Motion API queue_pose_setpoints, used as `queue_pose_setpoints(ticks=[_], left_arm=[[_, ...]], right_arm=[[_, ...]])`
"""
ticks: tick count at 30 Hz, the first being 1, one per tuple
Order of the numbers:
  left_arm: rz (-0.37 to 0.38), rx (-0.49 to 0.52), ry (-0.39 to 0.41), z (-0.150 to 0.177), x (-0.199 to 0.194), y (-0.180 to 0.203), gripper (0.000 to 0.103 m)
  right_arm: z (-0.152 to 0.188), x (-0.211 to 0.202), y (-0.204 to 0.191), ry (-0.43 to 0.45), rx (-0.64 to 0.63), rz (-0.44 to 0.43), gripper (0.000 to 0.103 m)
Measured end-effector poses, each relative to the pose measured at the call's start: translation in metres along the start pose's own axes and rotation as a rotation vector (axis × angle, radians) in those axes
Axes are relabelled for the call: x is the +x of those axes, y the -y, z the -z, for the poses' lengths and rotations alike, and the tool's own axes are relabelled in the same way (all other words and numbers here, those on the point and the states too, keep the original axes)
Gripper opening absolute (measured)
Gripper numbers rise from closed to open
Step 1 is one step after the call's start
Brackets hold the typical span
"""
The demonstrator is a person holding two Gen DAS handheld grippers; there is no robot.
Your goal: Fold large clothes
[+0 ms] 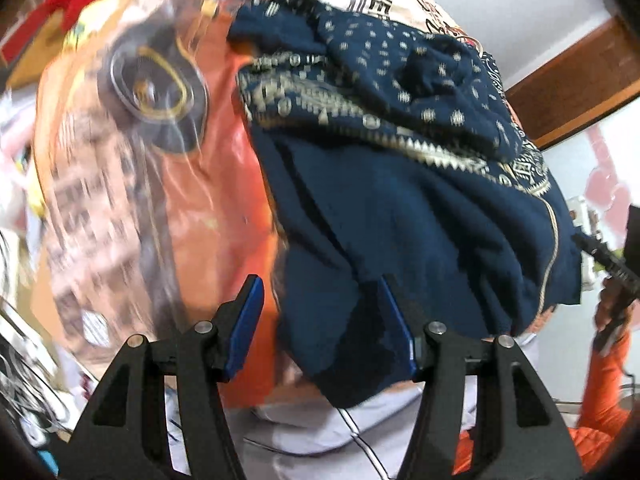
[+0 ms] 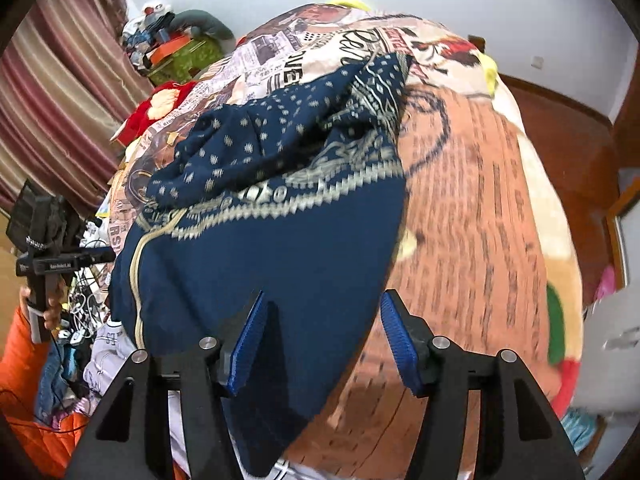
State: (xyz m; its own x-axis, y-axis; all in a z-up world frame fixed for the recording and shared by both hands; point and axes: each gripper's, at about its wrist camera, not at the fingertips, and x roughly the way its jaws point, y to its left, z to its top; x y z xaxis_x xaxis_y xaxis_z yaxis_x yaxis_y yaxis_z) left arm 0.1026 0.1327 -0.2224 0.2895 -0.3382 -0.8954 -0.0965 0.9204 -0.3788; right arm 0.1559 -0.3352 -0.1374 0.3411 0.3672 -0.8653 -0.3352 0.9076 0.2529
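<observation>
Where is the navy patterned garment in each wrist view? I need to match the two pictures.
Left wrist view: the navy patterned garment fills the centre and right, its lower edge hanging between the left gripper fingers.
Right wrist view: the garment fills the centre and left, its plain hem over the right gripper.
Shared landmark: the orange printed blanket under it.

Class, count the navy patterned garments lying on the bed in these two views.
1: the navy garment lies crumpled on the printed blanket, its near edge hanging toward both grippers. Others may be hidden in the clutter.
</observation>
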Motion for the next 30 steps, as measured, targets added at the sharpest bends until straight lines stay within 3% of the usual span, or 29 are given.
queue_pose_setpoints(ticks=[4, 8, 13, 15, 17, 21, 30], left_arm=[[0.015, -0.005, -0.009, 0.014, 0.011, 0.001, 0.059], [0.070, -0.070, 0.007, 0.018, 0.020, -0.005, 0.059], [0.097, -0.116, 0.029, 0.018, 0.027, -0.006, 0.048], [0.070, -0.089, 0.048, 0.018, 0.023, -0.001, 0.036], [0.100, -0.058, 0.059, 0.018, 0.018, 0.006, 0.014], [0.075, -0.023, 0.141, 0.015, -0.007, 0.020, 0.014], [0.053, -0.024, 0.376, -0.018, -0.085, 0.011, 0.011]], right_arm=[[0.015, -0.002, -0.003, 0.023, 0.004, 0.010, 0.058], [0.020, -0.003, -0.007, 0.037, 0.016, -0.008, 0.058], [0.019, 0.005, -0.021, 0.043, -0.037, 0.029, 0.057], [0.018, 0.006, -0.026, 0.049, -0.066, 0.049, 0.043], [0.019, 0.006, -0.031, 0.050, -0.084, 0.041, 0.028], [0.018, 0.005, -0.036, 0.071, -0.107, 0.050, 0.014], [-0.009, -0.028, -0.025, 0.193, -0.046, -0.003, 0.009]])
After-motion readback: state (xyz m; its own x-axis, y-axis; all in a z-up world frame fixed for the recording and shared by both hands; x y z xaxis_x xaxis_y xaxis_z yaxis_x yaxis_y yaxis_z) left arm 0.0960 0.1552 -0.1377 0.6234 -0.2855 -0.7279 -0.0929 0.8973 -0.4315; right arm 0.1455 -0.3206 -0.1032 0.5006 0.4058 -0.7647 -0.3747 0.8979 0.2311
